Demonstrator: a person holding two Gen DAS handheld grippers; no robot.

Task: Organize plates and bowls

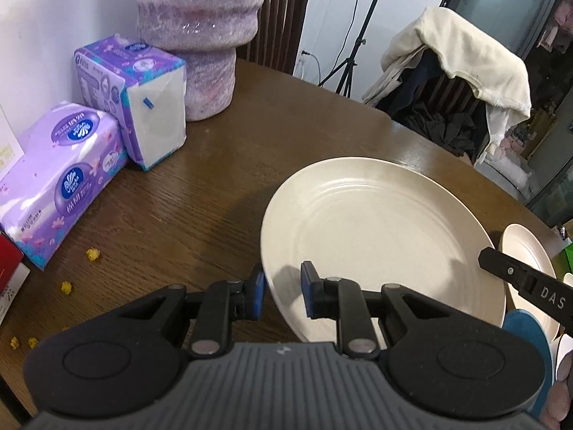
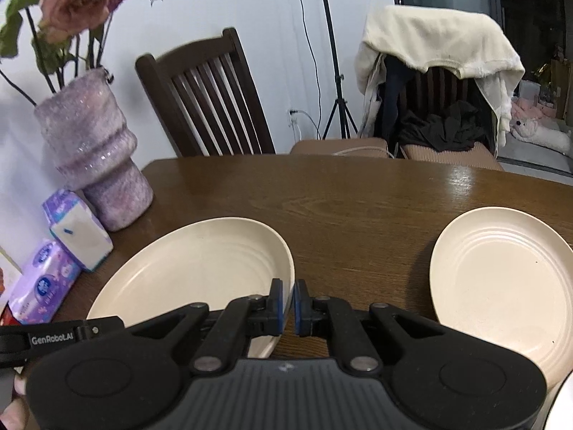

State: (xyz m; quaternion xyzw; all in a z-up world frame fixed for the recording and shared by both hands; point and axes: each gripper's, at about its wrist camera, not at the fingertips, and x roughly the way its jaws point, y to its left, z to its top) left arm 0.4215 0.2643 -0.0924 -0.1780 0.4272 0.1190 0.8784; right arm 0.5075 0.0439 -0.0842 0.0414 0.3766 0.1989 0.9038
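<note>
A large cream plate point(image 1: 386, 236) point(image 2: 200, 268) lies over the brown wooden table point(image 1: 200, 193), and both grippers grip it. My left gripper point(image 1: 283, 290) is shut on its near left rim, one blue pad outside the rim and one inside. My right gripper point(image 2: 288, 304) is shut on the plate's right rim, and one of its black fingers point(image 1: 515, 276) shows at that rim in the left wrist view. A dark shadow lies beside the plate's left edge. A second, smaller cream plate point(image 2: 501, 286) point(image 1: 526, 251) rests flat on the table to the right.
A fuzzy lilac vase point(image 2: 93, 157) with roses and two purple tissue packs point(image 1: 68, 175) stand at the table's left, near a red box point(image 1: 9, 265). Yellow crumbs point(image 1: 93, 253) dot the wood. A blue object point(image 1: 526, 333) sits near the right edge. Chairs point(image 2: 207, 96) and a tripod stand behind.
</note>
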